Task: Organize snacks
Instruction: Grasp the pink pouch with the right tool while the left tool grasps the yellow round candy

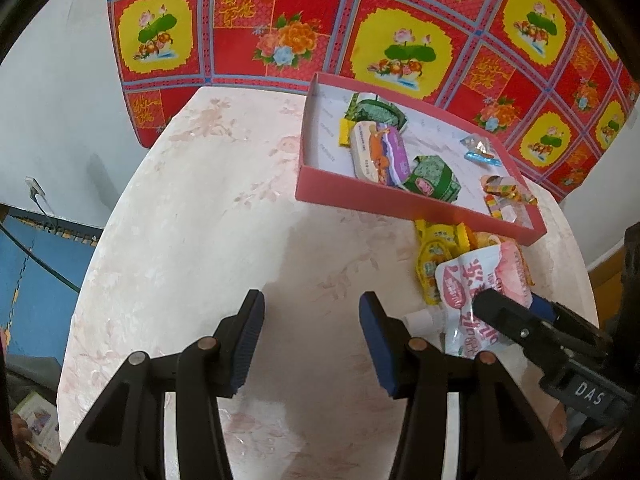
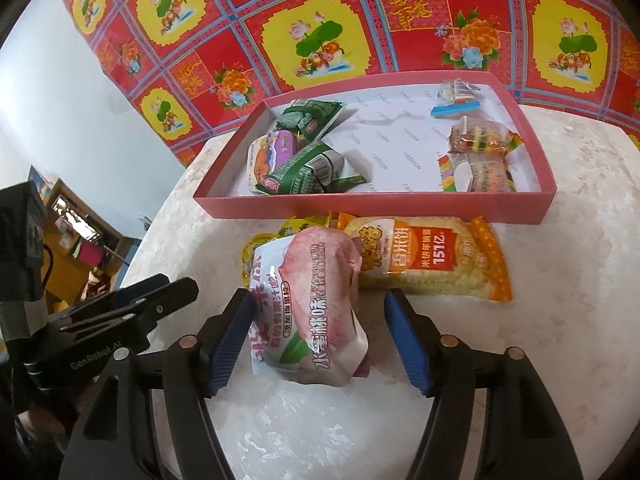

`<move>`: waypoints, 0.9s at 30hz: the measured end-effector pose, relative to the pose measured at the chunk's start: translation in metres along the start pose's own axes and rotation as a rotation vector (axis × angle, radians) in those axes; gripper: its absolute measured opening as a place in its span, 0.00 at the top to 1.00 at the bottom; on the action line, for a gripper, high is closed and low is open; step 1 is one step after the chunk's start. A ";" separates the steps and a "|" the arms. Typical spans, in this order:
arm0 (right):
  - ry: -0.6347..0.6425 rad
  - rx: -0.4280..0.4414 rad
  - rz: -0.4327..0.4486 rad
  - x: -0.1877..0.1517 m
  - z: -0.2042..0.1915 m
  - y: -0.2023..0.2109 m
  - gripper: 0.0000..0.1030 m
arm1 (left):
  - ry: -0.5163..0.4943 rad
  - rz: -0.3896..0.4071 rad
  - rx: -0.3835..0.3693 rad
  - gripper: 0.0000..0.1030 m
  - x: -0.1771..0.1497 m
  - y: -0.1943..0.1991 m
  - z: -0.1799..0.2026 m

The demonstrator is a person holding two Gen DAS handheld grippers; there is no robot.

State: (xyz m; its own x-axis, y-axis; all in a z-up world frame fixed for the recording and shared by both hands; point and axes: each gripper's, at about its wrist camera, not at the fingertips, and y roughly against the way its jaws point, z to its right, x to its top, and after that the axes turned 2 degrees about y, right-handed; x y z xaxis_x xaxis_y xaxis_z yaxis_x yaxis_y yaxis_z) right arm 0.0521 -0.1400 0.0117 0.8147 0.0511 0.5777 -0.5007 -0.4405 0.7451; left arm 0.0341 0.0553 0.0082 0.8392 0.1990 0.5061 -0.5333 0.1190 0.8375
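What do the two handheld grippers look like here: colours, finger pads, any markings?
Both the left gripper and right gripper have black plastic frames, round metal pivot pins and ribbed blue pads. Seen from opposite cameras, one body reads "DAS", the other "GenRobot.AI".

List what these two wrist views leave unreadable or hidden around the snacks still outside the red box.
- Yellow packets: mostly buried under the pink peach pouch in both views; count unclear.
- Right gripper: pads straddle the pouch; the right pad stands clear, left-pad contact uncertain.
- Orange rice-cracker bag: left wrist view shows only a sliver behind the pouch.
- Box near wall hides the snacks' lower edges.
- Small print is blurred.
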 end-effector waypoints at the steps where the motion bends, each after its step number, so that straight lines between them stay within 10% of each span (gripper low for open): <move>1: -0.007 0.013 0.001 -0.001 0.001 0.000 0.37 | 0.000 -0.001 0.001 0.49 0.000 0.000 0.000; 13: -0.027 0.125 0.065 -0.009 0.009 0.018 0.65 | -0.014 0.003 0.004 0.49 -0.001 0.004 0.005; 27: -0.096 0.090 0.107 -0.027 0.041 0.054 0.69 | -0.059 -0.016 -0.058 0.49 -0.001 0.003 0.034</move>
State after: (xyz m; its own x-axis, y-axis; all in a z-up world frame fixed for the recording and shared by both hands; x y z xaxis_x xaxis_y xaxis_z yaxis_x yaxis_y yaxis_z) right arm 0.0154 -0.2017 0.0231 0.7841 -0.0843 0.6148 -0.5617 -0.5177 0.6454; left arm 0.0355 0.0225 0.0170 0.8514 0.1393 0.5056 -0.5238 0.1784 0.8329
